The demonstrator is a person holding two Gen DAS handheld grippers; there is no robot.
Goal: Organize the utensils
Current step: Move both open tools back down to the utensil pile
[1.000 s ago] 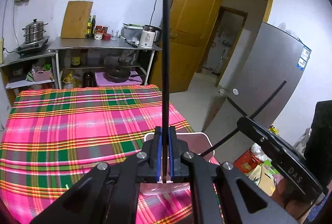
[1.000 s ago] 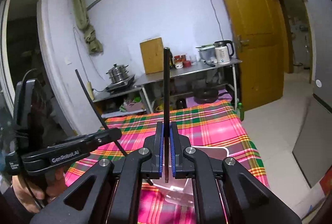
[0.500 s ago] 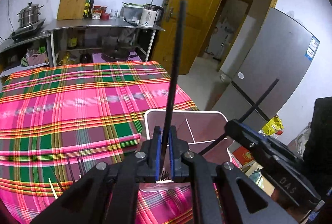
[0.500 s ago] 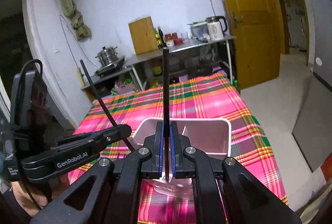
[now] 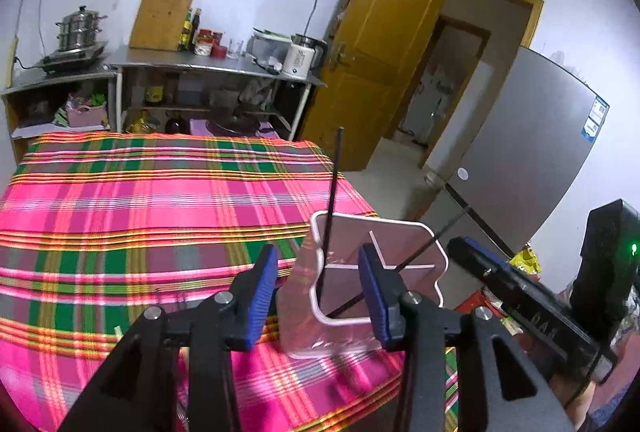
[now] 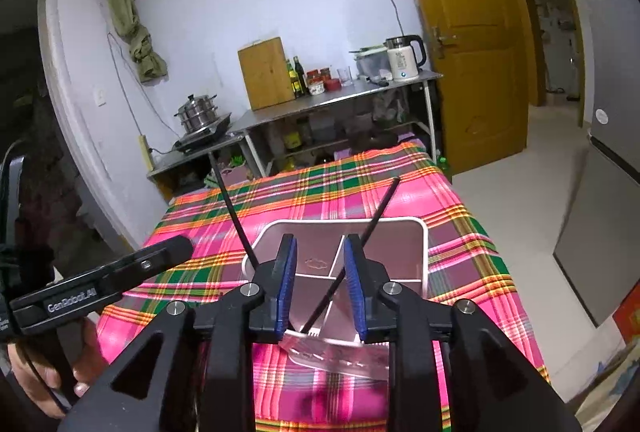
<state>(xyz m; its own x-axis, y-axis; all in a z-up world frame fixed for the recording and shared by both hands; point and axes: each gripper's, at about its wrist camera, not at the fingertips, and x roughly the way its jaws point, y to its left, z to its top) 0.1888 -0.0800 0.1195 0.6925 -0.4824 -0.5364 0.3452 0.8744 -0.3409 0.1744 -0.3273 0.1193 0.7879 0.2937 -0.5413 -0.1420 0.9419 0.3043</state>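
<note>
A pale pink utensil holder (image 5: 436, 264) (image 6: 416, 232) with inner dividers stands on the plaid tablecloth near the table's right edge. Two black chopsticks stand in it. One chopstick (image 5: 331, 207) (image 6: 232, 207) leans in the left compartment, the other chopstick (image 5: 432, 240) (image 6: 376, 216) leans to the right. My left gripper (image 5: 318, 290) is open just above the holder, jaws on either side of the first chopstick without touching it. My right gripper (image 6: 320, 282) is open over the holder's near side, with the second chopstick free between its jaws.
The plaid tablecloth (image 5: 140, 211) covers the table. Thin sticks (image 5: 118, 332) lie on it near the left gripper. A steel shelf (image 5: 208, 61) with kettle, bottles and pot stands behind. A fridge (image 5: 532, 167) and open door (image 5: 380, 43) are to the right.
Both grippers have opened and let go of their chopsticks, which now stand in the holder. Both grippers came down toward the holder.
</note>
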